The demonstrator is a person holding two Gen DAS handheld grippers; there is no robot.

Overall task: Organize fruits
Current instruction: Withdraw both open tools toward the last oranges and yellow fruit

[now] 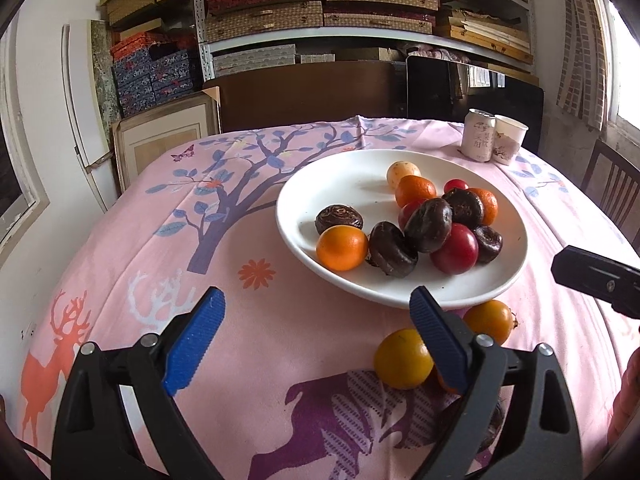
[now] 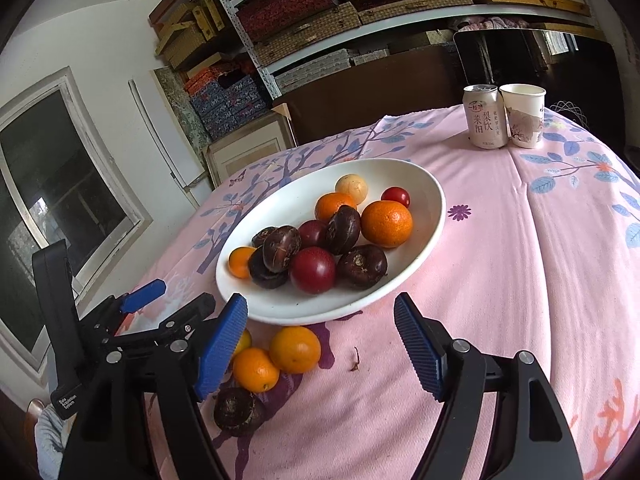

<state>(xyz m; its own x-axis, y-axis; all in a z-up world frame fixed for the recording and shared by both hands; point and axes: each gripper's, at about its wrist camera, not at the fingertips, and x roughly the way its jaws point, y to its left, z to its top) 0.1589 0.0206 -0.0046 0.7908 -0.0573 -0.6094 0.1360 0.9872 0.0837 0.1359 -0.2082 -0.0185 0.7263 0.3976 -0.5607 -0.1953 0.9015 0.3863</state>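
A white plate [image 1: 400, 296] on the pink cloth holds oranges, dark brown round fruits, red fruits and one pale fruit. In front of its near rim two loose orange fruits [image 1: 403, 358] [image 1: 489, 320] lie on the cloth. My left gripper [image 1: 316, 306] hovers open before the plate, its right finger next to the nearer loose fruit, with nothing gripped. In the right wrist view the plate [image 2: 280, 308] is just ahead and my right gripper [image 2: 322, 308] is open and empty. Two oranges [image 2: 295, 349] [image 2: 255, 369] and a dark fruit [image 2: 239, 411] lie by its left finger. The left gripper [image 2: 176, 296] shows at the left.
A drink can [image 2: 485, 116] and a paper cup [image 2: 523, 116] stand at the table's far right. A brown stem scrap [image 2: 355, 360] lies on the cloth. Shelves of boxes [image 1: 320, 0] fill the back wall, and a wooden chair [image 1: 612, 188] stands at the right.
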